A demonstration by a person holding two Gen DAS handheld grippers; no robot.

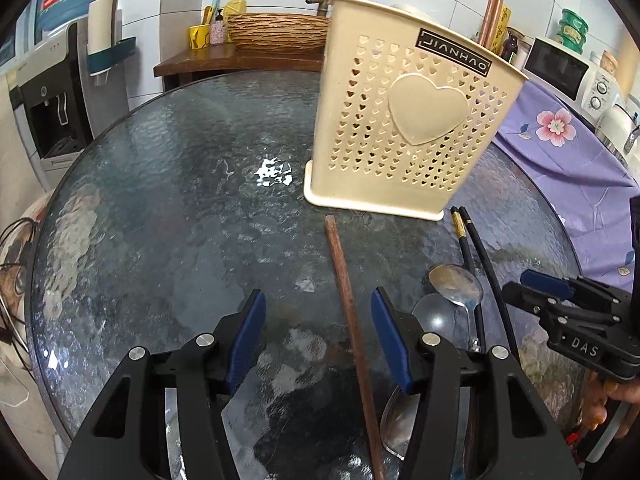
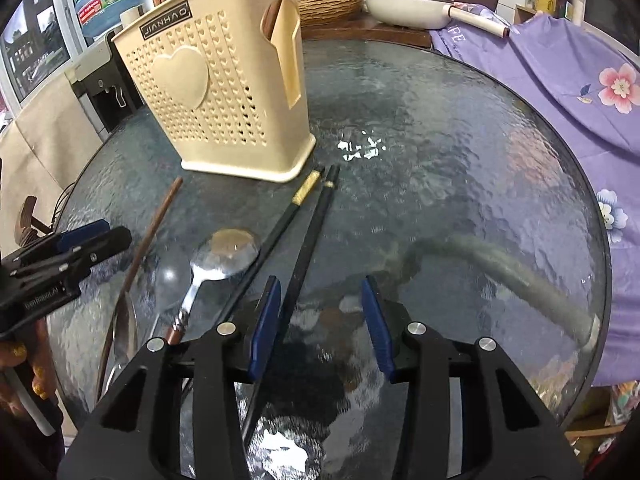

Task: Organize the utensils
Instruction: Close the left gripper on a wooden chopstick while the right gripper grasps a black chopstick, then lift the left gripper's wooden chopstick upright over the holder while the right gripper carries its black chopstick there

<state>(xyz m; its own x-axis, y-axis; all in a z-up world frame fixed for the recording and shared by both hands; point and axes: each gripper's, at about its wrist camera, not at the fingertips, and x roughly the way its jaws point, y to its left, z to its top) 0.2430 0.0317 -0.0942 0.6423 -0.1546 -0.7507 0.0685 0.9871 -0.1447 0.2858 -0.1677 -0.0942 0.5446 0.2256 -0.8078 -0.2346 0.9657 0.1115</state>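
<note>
A cream perforated utensil holder [image 1: 408, 120] [image 2: 216, 96] stands on the round glass table [image 1: 160, 200] [image 2: 460, 140], with brown chopsticks standing in it. A loose brown chopstick [image 1: 348, 312] [image 2: 148, 240] lies between the fingers of my open left gripper [image 1: 318, 340]. Two black chopsticks [image 1: 480, 264] [image 2: 308, 240] lie by the holder; one runs between the fingers of my open right gripper [image 2: 320, 328]. A metal spoon [image 1: 460, 288] [image 2: 224, 260], a clear spoon [image 1: 434, 316] [image 2: 172, 280] and another metal spoon [image 1: 396, 420] [image 2: 124, 332] lie between the grippers.
A purple floral cloth [image 1: 560, 152] [image 2: 560, 80] covers things to the right. A wicker basket [image 1: 280, 32] and a white pan [image 2: 408, 4] sit behind the table. A water dispenser [image 1: 52, 92] stands at left.
</note>
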